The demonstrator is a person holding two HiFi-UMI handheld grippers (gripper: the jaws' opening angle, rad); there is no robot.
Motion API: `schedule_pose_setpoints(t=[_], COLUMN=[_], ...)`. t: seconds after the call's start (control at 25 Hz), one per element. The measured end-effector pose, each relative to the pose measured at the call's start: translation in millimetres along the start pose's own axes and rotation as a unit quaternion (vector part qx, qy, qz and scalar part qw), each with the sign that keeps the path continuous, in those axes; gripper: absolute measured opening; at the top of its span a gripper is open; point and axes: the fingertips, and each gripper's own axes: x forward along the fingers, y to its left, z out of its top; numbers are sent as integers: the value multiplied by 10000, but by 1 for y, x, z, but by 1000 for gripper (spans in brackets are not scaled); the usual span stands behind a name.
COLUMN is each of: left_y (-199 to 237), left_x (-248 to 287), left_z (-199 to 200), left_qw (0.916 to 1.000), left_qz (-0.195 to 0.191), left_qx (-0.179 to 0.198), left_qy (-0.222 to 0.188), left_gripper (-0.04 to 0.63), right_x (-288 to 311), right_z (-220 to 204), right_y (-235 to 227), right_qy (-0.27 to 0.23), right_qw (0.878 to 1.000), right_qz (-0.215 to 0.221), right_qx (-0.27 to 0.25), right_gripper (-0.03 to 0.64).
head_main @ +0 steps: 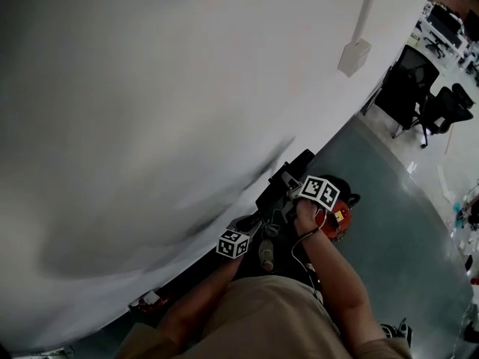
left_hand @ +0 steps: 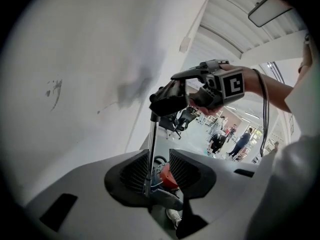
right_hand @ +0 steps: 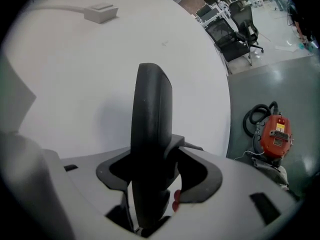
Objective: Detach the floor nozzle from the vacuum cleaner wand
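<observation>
The black floor nozzle (head_main: 286,175) hangs in the air close to a white wall, and my right gripper (head_main: 290,187) is shut on it. In the right gripper view the nozzle (right_hand: 152,119) stands upright and fills the space between the jaws of the right gripper (right_hand: 154,181). A thin metal wand (left_hand: 150,144) runs from the nozzle (left_hand: 167,103) down between the jaws of my left gripper (left_hand: 159,170), which is shut on it. The left gripper (head_main: 251,226) sits just below and left of the right one. The red vacuum body (head_main: 338,220) lies on the floor below.
A white wall (head_main: 150,111) with a cable box (head_main: 353,57) fills the left side. Black office chairs (head_main: 423,99) stand at the far right on the grey floor. A black hose (right_hand: 256,116) coils beside the red vacuum body (right_hand: 275,135). People stand in the distance.
</observation>
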Motion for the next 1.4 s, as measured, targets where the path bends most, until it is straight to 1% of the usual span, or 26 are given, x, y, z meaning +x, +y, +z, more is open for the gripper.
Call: schedule_pose_setpoints(t=[0.16,0.28,0.36,0.48,0.6,0.68,0.76,0.88,1.0,1.04,1.08,1.12,1.16,1.2,1.24,1.28,1.32,1.4], left_y=[-2,-16,-31,-57,-83,-103,-123,-151,-178,-189,-200,-211,-221,-231,-240,-250,-259,-276], left_x=[9,25,39,64,97,116,133,159,181,185,186,187,187,188,191,194,196,200], left_z=[-2,1,4,5,1,-2,-5,-12,-25,-29,-32,-34,-35,-36,-38,-42,-46,-56], left_qw=[9997,9979,9950,9863,9737,9634,9495,9232,8969,8891,8824,8768,8720,8672,8618,8558,8497,8402], left_qz=[-174,-485,-743,-1132,-1493,-1753,-2034,-2483,-2860,-2980,-3100,-3212,-3314,-3409,-3502,-3598,-3694,-3852], left_qx=[152,380,605,1091,1516,1765,2096,2600,2937,3018,3076,3111,3134,3164,3209,3263,3315,3377], left_qy=[118,193,274,496,812,997,1147,1361,1659,1720,1751,1766,1775,1778,1779,1779,1779,1778], left_gripper=[115,115,124,162,198,222,243,249,249,247,247,247,247,247,246,241,226,186], right_x=[-45,-78,-102,-139,-174,-195,-213,-234,-255,-266,-282,-297,-308,-312,-311,-311,-314,-327], right_z=[9,17,15,11,13,10,6,5,1,0,1,2,2,1,-1,-2,-3,-3], right_y=[-10,-18,-24,-32,-46,-52,-54,-63,-67,-73,-89,-107,-118,-113,-100,-90,-88,-99], right_qy=[86,197,333,487,543,571,583,650,799,842,898,962,997,979,921,859,815,756], right_qw=[9997,9992,9985,9977,9976,9974,9966,9952,9921,9929,9949,9947,9935,9947,9946,9920,9902,9906], right_qz=[208,342,417,467,408,428,568,720,965,842,437,-79,-319,-73,469,916,1103,1070], right_qx=[72,77,84,64,-152,-116,-97,-119,47,22,-134,-352,-446,-321,-75,135,263,401], right_gripper=[247,247,245,242,238,235,233,230,227,227,225,224,224,222,222,221,219,218])
